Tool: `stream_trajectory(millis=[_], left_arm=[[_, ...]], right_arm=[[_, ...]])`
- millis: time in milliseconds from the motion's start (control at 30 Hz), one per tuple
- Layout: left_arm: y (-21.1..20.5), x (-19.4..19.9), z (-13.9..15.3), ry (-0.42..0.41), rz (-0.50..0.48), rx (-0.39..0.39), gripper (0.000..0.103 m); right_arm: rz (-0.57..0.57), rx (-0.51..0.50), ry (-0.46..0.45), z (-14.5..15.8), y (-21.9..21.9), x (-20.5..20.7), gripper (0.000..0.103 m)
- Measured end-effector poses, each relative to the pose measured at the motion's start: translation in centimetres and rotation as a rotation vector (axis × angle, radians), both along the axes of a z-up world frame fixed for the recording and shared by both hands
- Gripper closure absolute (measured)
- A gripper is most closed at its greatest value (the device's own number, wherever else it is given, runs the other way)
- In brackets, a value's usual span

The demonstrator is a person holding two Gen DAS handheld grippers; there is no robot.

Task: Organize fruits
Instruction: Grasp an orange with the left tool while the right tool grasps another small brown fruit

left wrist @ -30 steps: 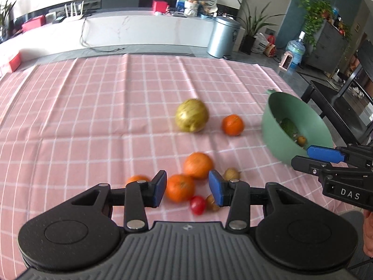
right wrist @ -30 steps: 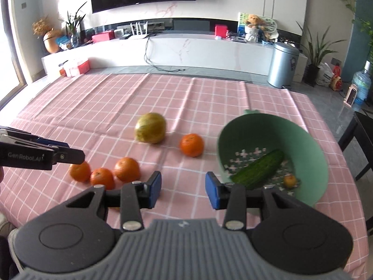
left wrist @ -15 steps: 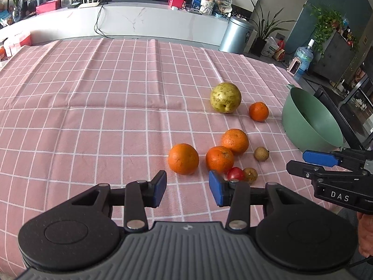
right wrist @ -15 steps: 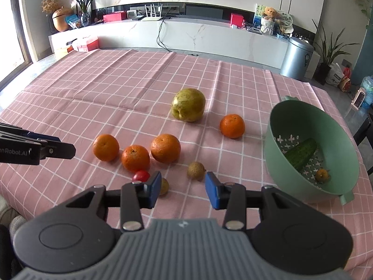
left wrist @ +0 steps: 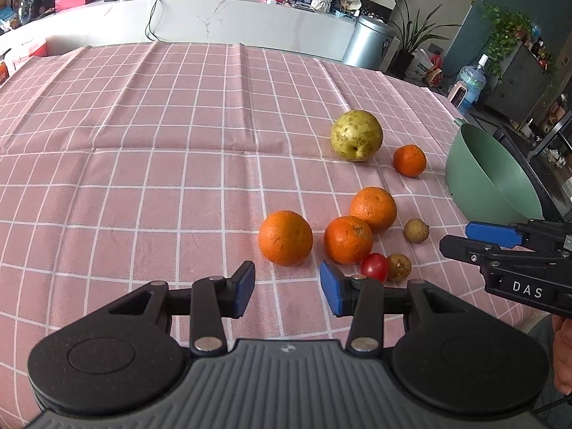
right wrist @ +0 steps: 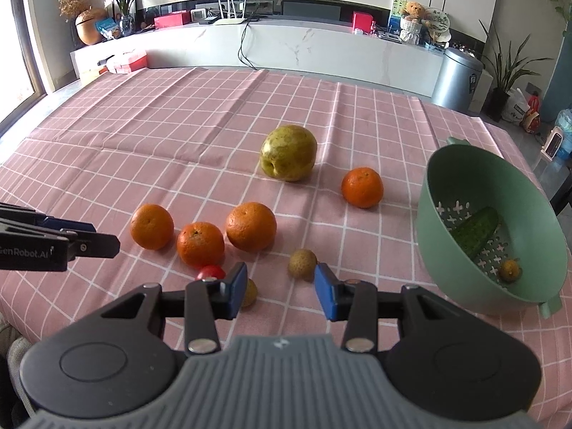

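on checked pink cloth (right wrist: 200, 132), dimpled round oranges (right wrist: 251, 226), perforated green bowl (right wrist: 447, 178)

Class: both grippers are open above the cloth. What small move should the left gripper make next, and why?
Probably ease the left gripper forward and down around the nearest orange: it lies just ahead of the open jaws, apart from its neighbours, and outside the green colander.
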State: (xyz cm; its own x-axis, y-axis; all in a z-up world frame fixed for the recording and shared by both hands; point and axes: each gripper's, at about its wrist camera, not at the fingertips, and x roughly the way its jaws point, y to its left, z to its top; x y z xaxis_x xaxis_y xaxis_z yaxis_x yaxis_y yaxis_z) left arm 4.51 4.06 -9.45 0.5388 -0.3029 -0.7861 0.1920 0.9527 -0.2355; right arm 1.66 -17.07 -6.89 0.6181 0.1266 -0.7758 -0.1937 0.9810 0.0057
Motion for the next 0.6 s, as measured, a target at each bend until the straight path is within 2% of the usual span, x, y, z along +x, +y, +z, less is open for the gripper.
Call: stream_trajectory(millis=[367,600], left_arm=[[-1.4,2.7,-1.6,0.014,-0.011,0.082,0.051],[-2.4,3.4,-1.9,0.001,-0.038,0.087,0.049]], right_arm=[[-0.027,0.033,0.039,-2.7,-1.1,2.0,0.064],[-0.027,0.044,0.054,-4.0,-1.5,3.1,0.064]])
